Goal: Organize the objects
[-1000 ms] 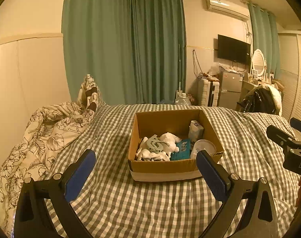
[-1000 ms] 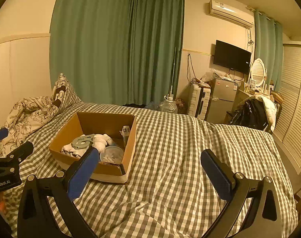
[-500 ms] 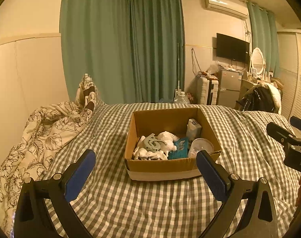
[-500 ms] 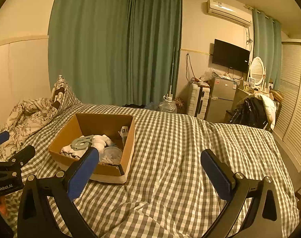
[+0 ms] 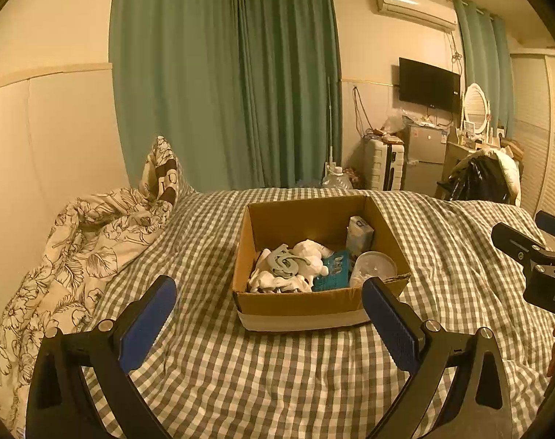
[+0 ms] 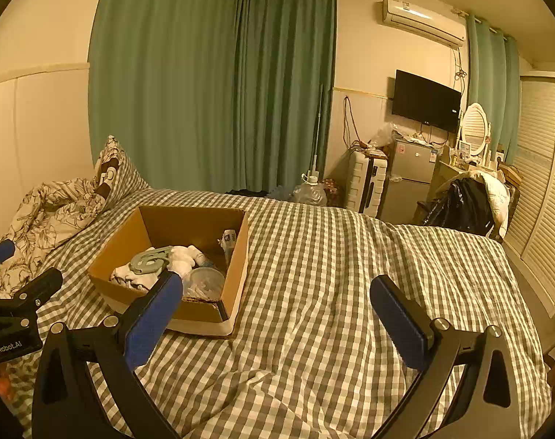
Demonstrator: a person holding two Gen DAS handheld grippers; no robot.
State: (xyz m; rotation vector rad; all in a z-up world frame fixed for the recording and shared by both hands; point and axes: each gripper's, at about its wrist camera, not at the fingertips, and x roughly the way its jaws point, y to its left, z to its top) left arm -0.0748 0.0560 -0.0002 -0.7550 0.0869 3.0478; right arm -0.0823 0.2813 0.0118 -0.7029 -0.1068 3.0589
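I have the cardboard box (image 5: 319,303) sitting open-topped on the green checked bed cover (image 5: 240,373), straight ahead of my left gripper (image 5: 268,316) and off to the left of my right gripper (image 6: 275,307). Both hang above the bed with nothing in them: the left one's blue-padded fingers (image 5: 147,323) are spread wide, framing the box's near wall, and the right one's fingers (image 6: 396,320) are spread just as wide over bare checked cover, with its left pad overlapping the box's near corner in that view. Inside the box I see a heap of crumpled white cloth (image 5: 308,259) with a grey-green curved plastic piece (image 5: 286,265) lying on top, a teal packet (image 5: 332,270) beside the heap, a clear round lidded container (image 5: 374,267) in the near right corner, and a small white carton (image 5: 359,234) standing against the right wall. A floral duvet (image 5: 76,256) is bunched up along the left edge of the bed, with a pillow (image 5: 164,175) propped behind it. Past the foot of the bed are green curtains (image 5: 222,91), a wall-mounted TV (image 5: 429,84), an air conditioner (image 5: 414,9), a white suitcase (image 5: 383,168) and a small fridge (image 5: 425,159)
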